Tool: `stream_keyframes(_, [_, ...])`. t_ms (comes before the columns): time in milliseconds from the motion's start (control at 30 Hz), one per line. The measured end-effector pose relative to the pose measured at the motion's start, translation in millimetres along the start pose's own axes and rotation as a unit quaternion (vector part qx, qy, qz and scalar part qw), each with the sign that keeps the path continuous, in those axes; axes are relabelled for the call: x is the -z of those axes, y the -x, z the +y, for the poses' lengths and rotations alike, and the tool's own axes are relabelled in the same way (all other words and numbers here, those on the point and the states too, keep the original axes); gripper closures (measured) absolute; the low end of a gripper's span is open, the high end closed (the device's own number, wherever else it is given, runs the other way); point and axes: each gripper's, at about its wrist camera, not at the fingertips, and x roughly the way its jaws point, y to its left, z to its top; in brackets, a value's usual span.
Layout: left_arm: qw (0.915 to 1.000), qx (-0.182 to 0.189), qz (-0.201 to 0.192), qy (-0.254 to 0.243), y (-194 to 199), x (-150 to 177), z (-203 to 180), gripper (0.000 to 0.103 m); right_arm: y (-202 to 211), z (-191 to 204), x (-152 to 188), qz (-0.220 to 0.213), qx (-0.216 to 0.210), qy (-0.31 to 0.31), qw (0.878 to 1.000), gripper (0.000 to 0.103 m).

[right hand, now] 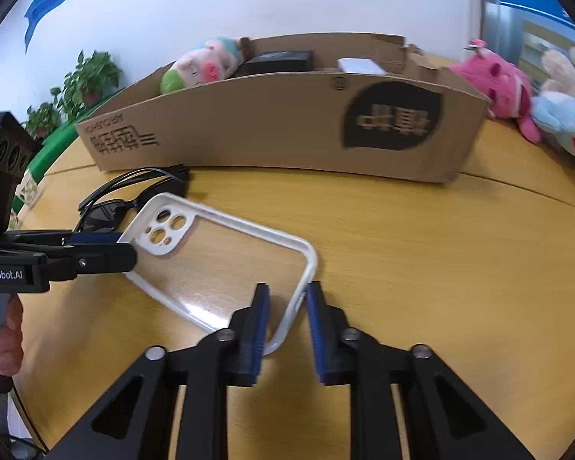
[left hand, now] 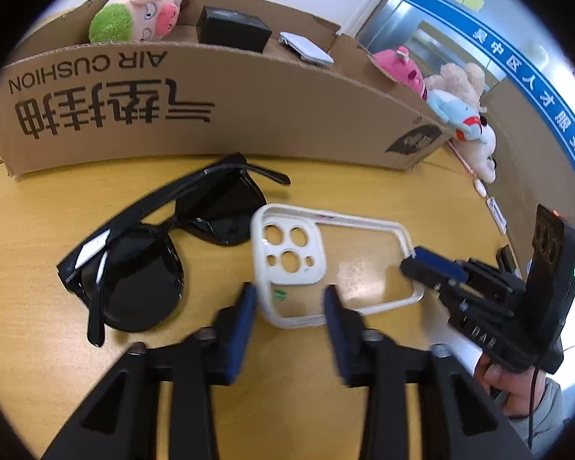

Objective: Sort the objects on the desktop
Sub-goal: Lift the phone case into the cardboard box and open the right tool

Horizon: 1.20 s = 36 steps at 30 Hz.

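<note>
Fingers of both grippers straddle the phone case (right hand: 226, 264) flat on the surface (right hand: 421, 253), parted, gripping nothing yet. Next, I'd guess, the right gripper (right hand: 285, 308) pinches its rim and lifts toward the cardboard box (right hand: 287, 126).

Both feeds reach me bright and evenly lit, with soft light from overhead and only faint shadows on the worktop (left hand: 38, 230) under the sunglasses (left hand: 142, 264). I see a pale sheen on the clear back of the phone case (right hand: 226, 264), strongest near its lower edge. The cardboard box (right hand: 272, 126) behind the case bows into a curve from the fisheye lens, and black corners ring each feed. Blur smears the tips of the left hand-held gripper (left hand: 289, 306) and the box's dark logo; the stuffed toys (right hand: 517, 92) right of the box look soft.
</note>
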Motion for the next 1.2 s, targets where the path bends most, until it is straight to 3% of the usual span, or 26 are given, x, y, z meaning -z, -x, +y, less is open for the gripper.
stream_keyframes(333, [0.9999,0.01,-0.007,-0.006,8.3,2.7,-11.0,0.093,8.4,-14.0,7.4,0.004,0.022,-0.024,0.999,0.094])
stream_keyframes(533, [0.9967,0.041,-0.051,-0.047,38.3,-17.8,-41.1,0.093,47.3,-23.2,-8.1,-0.052,0.034,-0.035,0.997,0.095])
stream_keyframes(700, [0.9881,0.061,-0.115,-0.081,62.7,-54.0,-73.9,0.093,98.7,-29.5,-42.2,-0.124,0.07,-0.024,0.989,0.095])
stream_keyframes(867, [0.9816,0.055,-0.16,-0.089,89.8,-95.7,-85.1,0.093,133.7,-25.4,-90.6,-0.184,0.098,0.003,0.978,0.095])
stream_keyframes(1033, [0.9721,0.031,-0.215,-0.087,136.7,-125.8,-69.9,0.094,153.5,-0.8,-146.2,-0.242,0.071,0.04,0.967,0.095])
stream_keyframes(1200, [0.9649,-0.015,-0.252,-0.071,177.4,-142.6,-36.2,0.094,137.4,33.2,-191.0,-0.254,0.019,0.061,0.965,0.095])
